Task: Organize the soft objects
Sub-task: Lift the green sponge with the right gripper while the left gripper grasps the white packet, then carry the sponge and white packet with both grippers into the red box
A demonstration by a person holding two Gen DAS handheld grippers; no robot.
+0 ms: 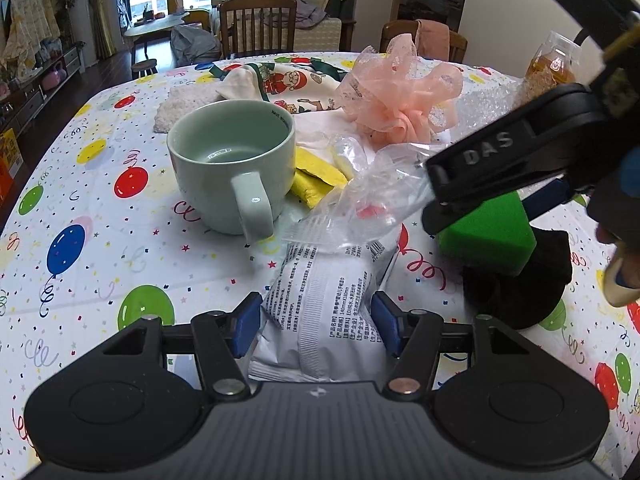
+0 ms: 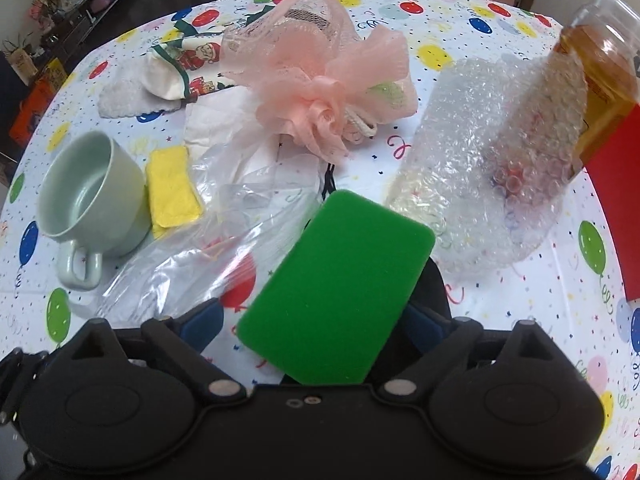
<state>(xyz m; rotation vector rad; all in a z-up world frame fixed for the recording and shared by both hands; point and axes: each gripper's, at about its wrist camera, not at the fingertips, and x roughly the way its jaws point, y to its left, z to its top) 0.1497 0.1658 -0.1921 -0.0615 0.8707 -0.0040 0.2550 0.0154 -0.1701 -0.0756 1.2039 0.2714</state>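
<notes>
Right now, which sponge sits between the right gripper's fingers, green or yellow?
The green sponge, lying loose between the open fingers; the yellow sponge lies beside the mug.

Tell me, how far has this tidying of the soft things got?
Early, by the look of it. Nothing looks sorted yet. In hand: the left gripper clasps a white packet; the green sponge sits between the right gripper's open jaws. Left scattered on the table: pink mesh puff, bubble wrap, yellow cloth.
</notes>
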